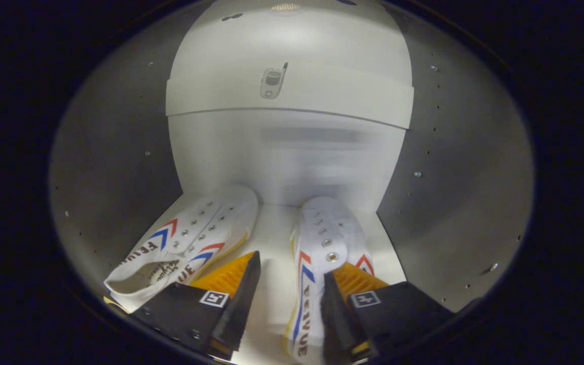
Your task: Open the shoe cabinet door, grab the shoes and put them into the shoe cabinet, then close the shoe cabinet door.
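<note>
Both sneakers sit inside the shoe cabinet (119, 167), and my gripper (289, 281) holds nothing.

My jaws stand wide apart, the bare white shelf floor (274, 238) showing between them. The left white canvas sneaker (190, 238) lies angled just ahead of my left finger (231, 276), toe toward the back panel (287, 157). The right white canvas sneaker (322, 243) runs along the inner side of my right finger (355, 281), which overlaps its heel end; I cannot tell whether they touch.

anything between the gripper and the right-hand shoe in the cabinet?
Nothing visible. The open gripper sits over the white cabinet floor; the right white canvas sneaker lies against its right finger, and the left white sneaker lies beside the left finger.
</note>
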A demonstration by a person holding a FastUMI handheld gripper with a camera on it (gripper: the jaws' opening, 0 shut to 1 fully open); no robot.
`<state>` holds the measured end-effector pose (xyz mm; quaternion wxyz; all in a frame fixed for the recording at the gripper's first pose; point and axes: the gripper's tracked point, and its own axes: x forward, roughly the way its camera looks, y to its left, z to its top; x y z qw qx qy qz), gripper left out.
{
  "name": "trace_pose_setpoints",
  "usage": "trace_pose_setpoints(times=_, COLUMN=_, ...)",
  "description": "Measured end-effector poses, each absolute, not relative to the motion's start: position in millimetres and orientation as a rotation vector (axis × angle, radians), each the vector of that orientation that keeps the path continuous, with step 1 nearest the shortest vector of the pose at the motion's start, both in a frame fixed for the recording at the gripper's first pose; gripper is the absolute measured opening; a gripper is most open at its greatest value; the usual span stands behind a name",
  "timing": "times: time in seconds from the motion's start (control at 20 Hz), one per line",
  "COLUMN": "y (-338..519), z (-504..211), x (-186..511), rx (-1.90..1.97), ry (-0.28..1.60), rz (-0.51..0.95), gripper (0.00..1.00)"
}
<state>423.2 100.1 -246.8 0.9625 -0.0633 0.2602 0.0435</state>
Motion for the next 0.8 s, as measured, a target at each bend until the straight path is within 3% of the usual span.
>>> trace_pose_setpoints(times=0.05, y=99.3, z=-244.2, x=422.3, rx=-0.121, ry=0.522, rz=0.082, gripper=0.8)
trace_pose_setpoints(times=0.25, y=87.1, z=-217.9, x=413.3, rx=-0.066, ry=0.457, rz=0.039, gripper=0.99)
trace_pose_setpoints(times=0.55, y=92.3, z=-171.5, x=367.0, rx=-0.058, ry=0.37, rz=0.047, gripper=0.99)
trace_pose_setpoints(times=0.8, y=108.0, z=-129.9, x=288.2, rx=-0.04, ry=0.289, rz=0.051, gripper=0.99)
